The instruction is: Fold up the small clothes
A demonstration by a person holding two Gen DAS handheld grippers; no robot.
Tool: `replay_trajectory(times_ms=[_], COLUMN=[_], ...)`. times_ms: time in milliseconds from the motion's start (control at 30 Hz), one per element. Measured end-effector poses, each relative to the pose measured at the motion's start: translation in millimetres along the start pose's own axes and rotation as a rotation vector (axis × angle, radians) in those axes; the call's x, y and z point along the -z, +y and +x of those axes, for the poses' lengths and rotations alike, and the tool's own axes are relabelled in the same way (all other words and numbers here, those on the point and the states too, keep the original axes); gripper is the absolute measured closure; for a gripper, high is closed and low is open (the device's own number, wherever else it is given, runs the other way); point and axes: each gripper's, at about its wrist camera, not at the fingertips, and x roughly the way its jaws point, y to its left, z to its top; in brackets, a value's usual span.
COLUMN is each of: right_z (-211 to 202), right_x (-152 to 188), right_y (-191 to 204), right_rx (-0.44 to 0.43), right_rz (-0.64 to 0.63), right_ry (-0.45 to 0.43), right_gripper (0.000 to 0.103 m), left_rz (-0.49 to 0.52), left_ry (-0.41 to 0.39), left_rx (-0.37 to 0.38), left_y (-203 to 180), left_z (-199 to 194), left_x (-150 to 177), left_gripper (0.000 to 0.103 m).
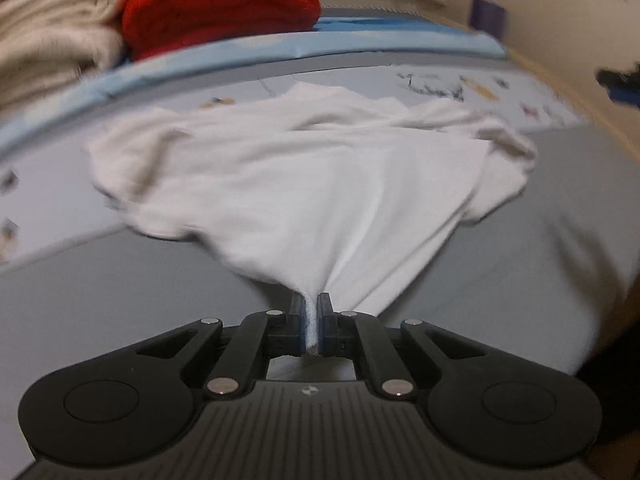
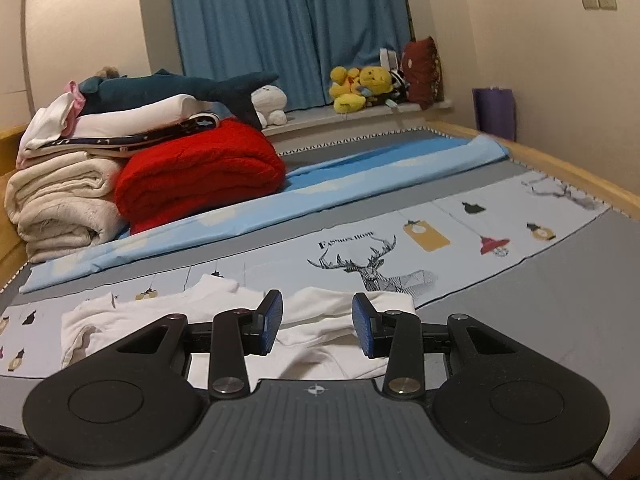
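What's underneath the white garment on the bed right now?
The white garment lies across the grey sheet and its printed panel. Anything beneath the cloth itself is covered.

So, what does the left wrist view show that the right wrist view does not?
Only the left wrist view shows the left tongs shut on an edge of the white garment, pulling it into taut creases. Only the right wrist view shows the right tongs open and empty above the garment, plus the blue curtain, the yellow plush toys and the deer print. Both show the garment, the red blanket and the beige blanket.
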Motion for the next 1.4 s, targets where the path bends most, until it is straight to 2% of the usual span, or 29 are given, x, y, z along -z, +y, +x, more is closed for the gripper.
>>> replay_trajectory(times_ms=[100, 167, 233, 267, 333, 367, 433, 467, 500, 600, 700, 800, 833, 867, 900, 933, 967, 1000, 1167, 1300, 1400], right_z=[12.2, 24.4, 40.4, 48.4, 68.3, 77.7, 94.2, 99.6, 104.8, 122.6, 134.6, 135.8, 133.4, 130.4, 127.1, 125.5, 122.5, 117.3, 97.4, 90.2, 84.8], right_x=[-0.3, 1.7, 8.0, 11.6, 25.4, 33.2, 49.9, 56.7, 63.7, 85.3, 105.2, 113.1, 114.0, 115.0, 115.7, 114.0, 112.4, 110.8, 91.7, 83.9, 85.7], right_y=[-1.4, -0.8, 0.6, 1.8, 7.6, 12.2, 26.3, 35.6, 43.6, 69.5, 81.4, 90.9, 95.2, 98.6, 100.2, 98.4, 96.7, 96.0, 64.9, 35.0, 14.3], right_rx=[0.002, -0.008, -0.014, -0.018, -0.05, -0.068, -0.106, -0.124, -0.134, -0.123, -0.101, -0.07, -0.067, -0.068, -0.084, -0.101, -0.111, -0.116, -0.106, -0.033, 0.003], right_rz=[-0.016, -0.025, -0.015, -0.005, 0.013, 0.018, 0.018, 0.01, -0.009, -0.066, -0.055, -0.097, -0.124, -0.15, -0.157, -0.15, -0.154, -0.17, -0.124, -0.145, -0.12], right_ry=[0.033, 0.082, 0.168, 0.215, 0.357, 0.429, 0.562, 0.607, 0.646, 0.766, 0.857, 0.85, 0.834, 0.82, 0.819, 0.818, 0.809, 0.793, 0.739, 0.723, 0.76], right_gripper=[0.062, 0.062, 0.062, 0.061, 0.061, 0.061, 0.061, 0.061, 0.061, 0.061, 0.061, 0.063, 0.072, 0.093, 0.1, 0.1, 0.1, 0.1, 0.101, 0.101, 0.101], left_rz=[0.104, 0.178, 0.174, 0.15, 0.048, -0.017, -0.13, -0.188, -0.23, -0.318, -0.327, -0.307, -0.304, -0.294, -0.276, -0.259, -0.242, -0.231, -0.184, -0.104, -0.027], left_ry=[0.103, 0.237, 0.361, 0.39, 0.388, 0.362, 0.262, 0.209, 0.177, 0.184, 0.234, 0.298, 0.318, 0.331, 0.337, 0.334, 0.331, 0.327, 0.312, 0.318, 0.376], left_rx=[-0.041, -0.078, -0.054, -0.047, -0.023, 0.008, 0.058, 0.08, 0.086, 0.065, 0.056, 0.045, 0.047, 0.049, 0.047, 0.046, 0.049, 0.054, 0.089, 0.143, 0.149], left_y=[55.4, 91.1, 119.3, 131.7, 152.5, 162.8, 179.4, 188.1, 195.7, 210.7, 210.2, 210.4, 208.0, 204.5, 201.1, 198.8, 195.1, 191.5, 170.6, 142.8, 125.5], left_z=[-21.7, -22.7, -22.4, -22.0, -23.1, -27.0, -39.2, -44.3, -46.3, -37.6, -22.4, -4.2, -1.4, 3.2, 5.1, 11.4, 11.0, 10.0, 11.4, 9.0, 9.5], left_x=[24.2, 51.2, 77.7, 89.7, 100.5, 98.8, 88.3, 82.3, 77.7, 70.4, 74.0, 76.0, 79.0, 83.9, 85.7, 87.4, 86.5, 85.3, 82.0, 80.0, 87.6], left_gripper=[0.098, 0.098, 0.097, 0.096, 0.094, 0.091, 0.077, 0.061, 0.052, 0.051, 0.051, 0.055, 0.06, 0.074, 0.082, 0.084, 0.095, 0.097, 0.098, 0.099, 0.099])
